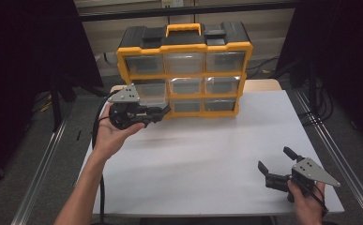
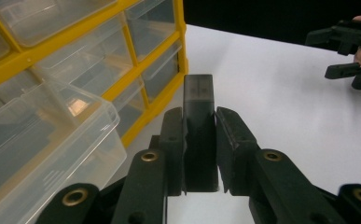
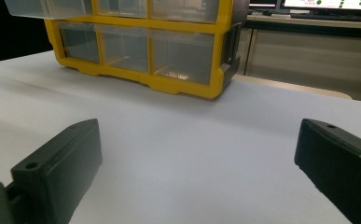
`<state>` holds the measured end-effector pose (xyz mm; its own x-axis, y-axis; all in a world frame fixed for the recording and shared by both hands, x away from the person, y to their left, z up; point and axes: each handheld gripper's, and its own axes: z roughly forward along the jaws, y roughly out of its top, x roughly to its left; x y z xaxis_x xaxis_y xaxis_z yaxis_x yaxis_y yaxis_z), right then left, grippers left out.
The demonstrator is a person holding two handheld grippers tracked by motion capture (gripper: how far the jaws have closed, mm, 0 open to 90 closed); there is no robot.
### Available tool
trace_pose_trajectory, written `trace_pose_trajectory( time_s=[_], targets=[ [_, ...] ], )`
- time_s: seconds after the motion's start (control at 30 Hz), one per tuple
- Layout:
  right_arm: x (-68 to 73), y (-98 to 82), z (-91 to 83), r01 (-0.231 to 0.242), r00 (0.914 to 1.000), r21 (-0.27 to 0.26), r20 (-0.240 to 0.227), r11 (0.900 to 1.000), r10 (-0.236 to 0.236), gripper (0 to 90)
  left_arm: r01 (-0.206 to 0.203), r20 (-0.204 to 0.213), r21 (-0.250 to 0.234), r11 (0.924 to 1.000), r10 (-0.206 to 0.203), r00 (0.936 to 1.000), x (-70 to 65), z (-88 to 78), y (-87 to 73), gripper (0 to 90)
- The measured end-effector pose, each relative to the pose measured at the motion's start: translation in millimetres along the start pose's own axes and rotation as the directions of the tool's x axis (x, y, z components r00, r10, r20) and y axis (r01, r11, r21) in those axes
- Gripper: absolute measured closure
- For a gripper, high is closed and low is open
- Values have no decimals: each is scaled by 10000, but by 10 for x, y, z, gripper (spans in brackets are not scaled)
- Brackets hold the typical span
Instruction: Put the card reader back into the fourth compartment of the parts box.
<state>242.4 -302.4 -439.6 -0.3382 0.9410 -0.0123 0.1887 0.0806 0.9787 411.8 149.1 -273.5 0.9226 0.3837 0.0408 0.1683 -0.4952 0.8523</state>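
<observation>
A yellow and black drawer cabinet [image 1: 185,63] with clear drawers stands at the back of the white table [image 1: 207,154]. One clear drawer [image 2: 43,140] at its left side is pulled out. My left gripper [image 1: 162,111] hovers just in front of that drawer, shut on a small dark rectangular block [image 2: 199,126] that sticks out past the fingertips. The left gripper view shows the jaws [image 2: 199,116] pressed on both sides of the block. Low at the table's near right, my right gripper [image 1: 275,159] is open with nothing between its fingers [image 3: 82,140].
The cabinet [image 3: 169,51] has a yellow carry handle [image 1: 183,28] on top. Dark stands and cables flank the table on both sides. The right gripper also appears far off in the left gripper view [image 2: 341,51]. White tabletop lies between the two hands.
</observation>
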Motion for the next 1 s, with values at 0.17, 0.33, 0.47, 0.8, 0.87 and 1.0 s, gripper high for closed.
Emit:
trace_pose_trajectory(
  time_s=[0.17,0.33,0.47,0.8,0.87,1.0],
  targets=[
    [0,0,0,10,10000,-8,-9,10000,-10,8,27,-123,-64,10000,-28,9999,59,-57,61,737],
    [-1,0,-1,-8,10000,2,-13,10000,8,7,-68,-310,-9,10000,67,9995,100,-102,134,738],
    [0,1,-3,16,10000,-15,-30,10000,-16,8,226,-36,-395,9990,-228,9997,163,-151,169,737],
    [-3,0,-4,-27,10000,-10,-1,10000,27,8,342,-608,-225,9992,-355,9975,323,-239,286,738],
    [-6,-1,-3,-21,10000,-12,-1,10000,21,8,290,-711,-232,9993,-306,9970,345,-259,309,738],
    [-4,-2,-2,-39,10000,-14,-19,10000,39,6,256,-827,-214,9994,-273,9962,378,-275,362,737]
  ],
)
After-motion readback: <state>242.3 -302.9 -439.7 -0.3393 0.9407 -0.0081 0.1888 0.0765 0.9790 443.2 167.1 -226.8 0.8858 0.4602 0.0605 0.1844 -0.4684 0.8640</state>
